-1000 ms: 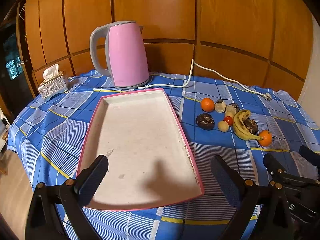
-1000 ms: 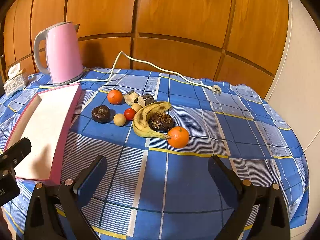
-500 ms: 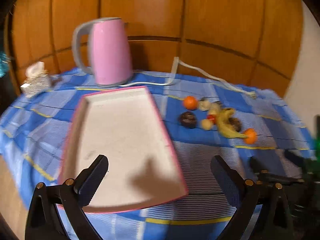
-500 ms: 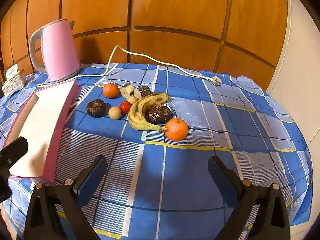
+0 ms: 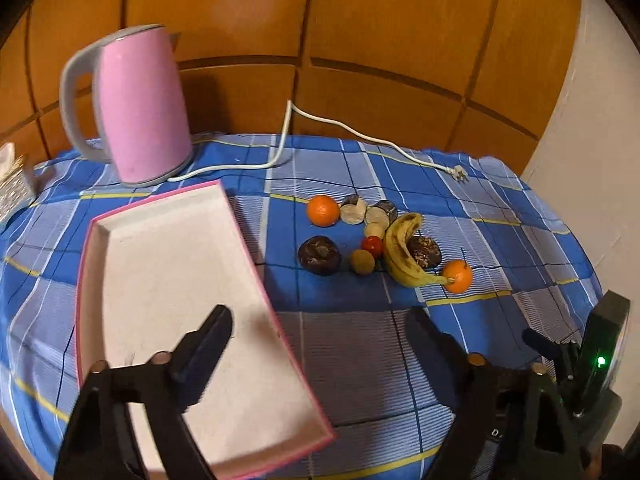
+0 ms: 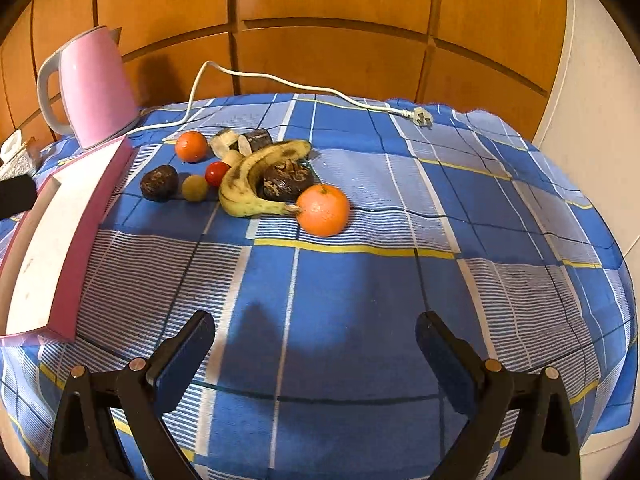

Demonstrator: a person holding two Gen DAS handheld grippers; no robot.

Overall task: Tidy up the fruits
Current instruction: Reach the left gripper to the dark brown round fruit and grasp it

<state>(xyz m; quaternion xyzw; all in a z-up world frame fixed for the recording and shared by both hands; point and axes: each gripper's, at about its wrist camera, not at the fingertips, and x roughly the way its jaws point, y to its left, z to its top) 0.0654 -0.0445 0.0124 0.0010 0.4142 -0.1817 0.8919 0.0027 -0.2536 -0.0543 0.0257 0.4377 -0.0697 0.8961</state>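
Observation:
A pile of fruit lies on the blue checked cloth: a spotted banana (image 6: 256, 176), a near orange (image 6: 323, 210), a far orange (image 6: 191, 146), a red tomato (image 6: 217, 173), a dark round fruit (image 6: 159, 183) and a small tan fruit (image 6: 195, 188). The banana (image 5: 402, 252) and near orange (image 5: 457, 276) also show in the left wrist view. An empty pink-rimmed tray (image 5: 172, 292) lies left of the fruit. My left gripper (image 5: 324, 332) is open over the tray's near right edge. My right gripper (image 6: 316, 336) is open and empty, short of the near orange.
A pink kettle (image 5: 140, 104) stands at the back left, its white cord (image 6: 280, 80) and plug (image 6: 420, 116) trailing across the back of the table. A tissue box (image 5: 12, 188) sits at the far left. A wooden panel wall is behind.
Both grippers have moved forward and to the right toward the fruit; the fruit looks larger and nearer in the right wrist view. Both stay open. Nothing on the table moved.

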